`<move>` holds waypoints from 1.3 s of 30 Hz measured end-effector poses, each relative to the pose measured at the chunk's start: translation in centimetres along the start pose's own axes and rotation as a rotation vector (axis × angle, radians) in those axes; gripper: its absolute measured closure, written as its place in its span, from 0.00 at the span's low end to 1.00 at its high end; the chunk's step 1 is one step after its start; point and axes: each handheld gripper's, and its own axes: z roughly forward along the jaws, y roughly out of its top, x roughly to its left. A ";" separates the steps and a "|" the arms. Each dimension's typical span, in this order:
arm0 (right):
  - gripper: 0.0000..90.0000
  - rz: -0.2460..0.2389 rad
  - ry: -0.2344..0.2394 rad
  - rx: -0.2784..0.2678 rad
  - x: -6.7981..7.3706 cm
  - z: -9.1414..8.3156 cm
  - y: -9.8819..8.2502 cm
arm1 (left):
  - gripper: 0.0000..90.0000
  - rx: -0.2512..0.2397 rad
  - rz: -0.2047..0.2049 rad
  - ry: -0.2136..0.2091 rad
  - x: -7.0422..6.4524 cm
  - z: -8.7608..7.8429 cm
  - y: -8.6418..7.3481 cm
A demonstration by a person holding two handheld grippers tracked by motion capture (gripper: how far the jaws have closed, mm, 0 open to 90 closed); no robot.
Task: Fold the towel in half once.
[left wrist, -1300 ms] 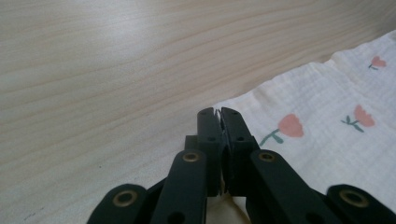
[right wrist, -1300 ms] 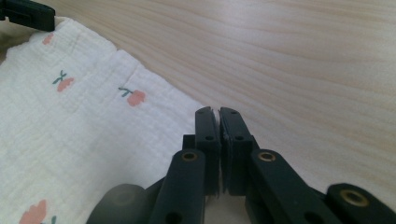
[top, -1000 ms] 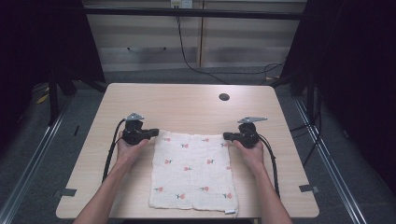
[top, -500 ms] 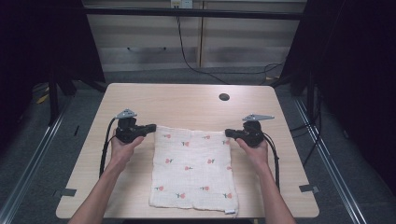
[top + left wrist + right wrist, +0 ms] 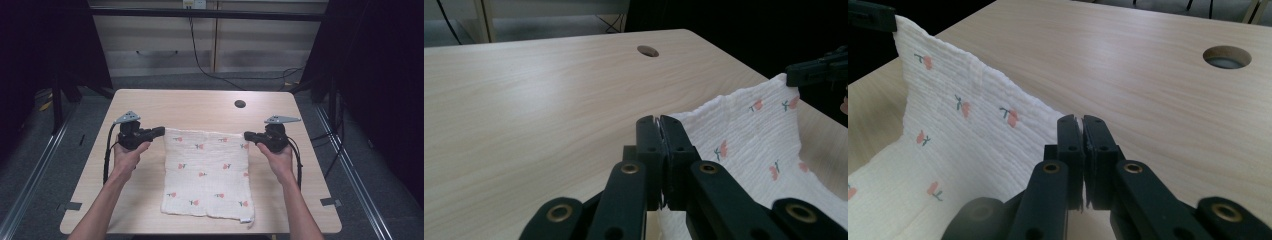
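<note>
**Cloth lifted by its far corners**

While the near half lay flat on the table (image 5: 150, 105), the cloth (image 5: 207, 170) had risen at its far edge since a second earlier. Left gripper (image 5: 159, 132) and right gripper (image 5: 248, 135) were each clenched on a corner; likely a fold starting. No readable writing.

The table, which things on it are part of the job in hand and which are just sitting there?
In use:
- white cloth with small flowers, far edge lifted
- left gripper, shut on its far left corner
- right gripper, shut on its far right corner

Just there:
- round hole in the table
</note>
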 end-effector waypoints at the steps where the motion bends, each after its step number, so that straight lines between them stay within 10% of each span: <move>1: 0.97 -0.002 -0.001 0.002 0.1 -0.1 0.2 | 0.98 -0.006 0.000 0.001 0.0 -0.2 0.2; 15: 0.97 -0.012 0.033 -0.106 0.4 -2.5 2.6 | 0.98 -0.052 0.042 0.003 -1.0 -2.6 2.0; 39: 0.97 -0.079 0.106 -0.066 4.1 -6.3 -4.2 | 0.98 0.018 0.134 -0.044 -4.4 -5.1 -4.3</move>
